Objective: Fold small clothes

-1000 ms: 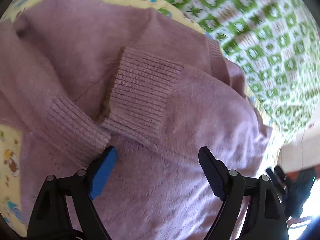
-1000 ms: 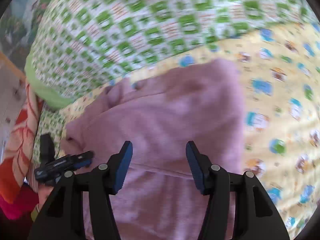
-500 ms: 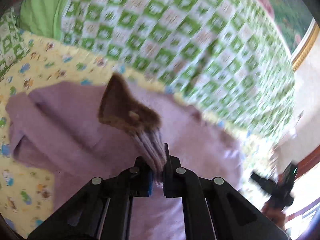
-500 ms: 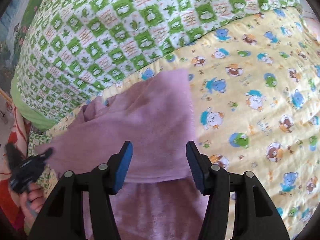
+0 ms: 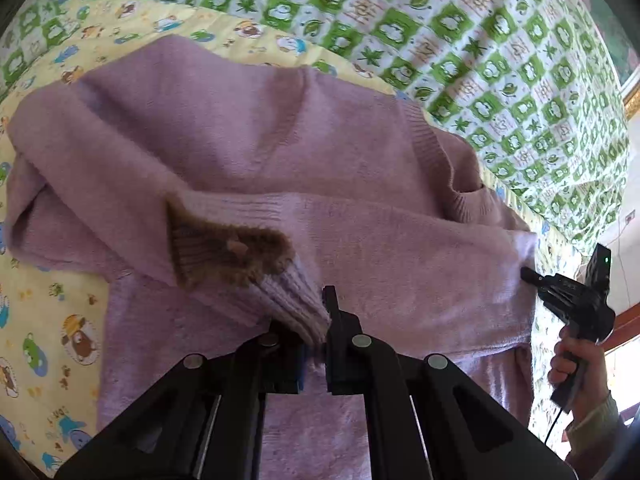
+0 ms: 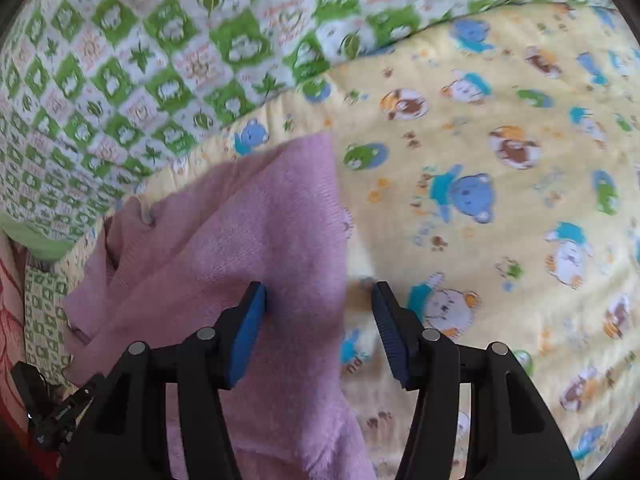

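Note:
A fuzzy mauve knit sweater (image 5: 248, 128) lies on a yellow cartoon-print sheet (image 5: 44, 320). My left gripper (image 5: 316, 320) is shut on the ribbed cuff of its sleeve (image 5: 288, 300), holding it above the sweater's body; the cuff's brown inside (image 5: 236, 256) shows. My right gripper (image 6: 318, 320) is open, its jaws astride the sweater's right edge (image 6: 280, 240), just over the fabric. The right gripper also shows in the left wrist view (image 5: 576, 292) at the sweater's far right edge.
A green-and-white checked quilt (image 5: 460, 40) is bunched along the far side of the sheet; it also shows in the right wrist view (image 6: 160, 48). Red patterned cloth (image 6: 12, 312) lies at the left edge. The yellow sheet (image 6: 500, 200) spreads to the right.
My left gripper closed on the sleeve cuff and lifted it, drawing the sleeve across the sweater. My right gripper moved toward the sweater's right edge, still open.

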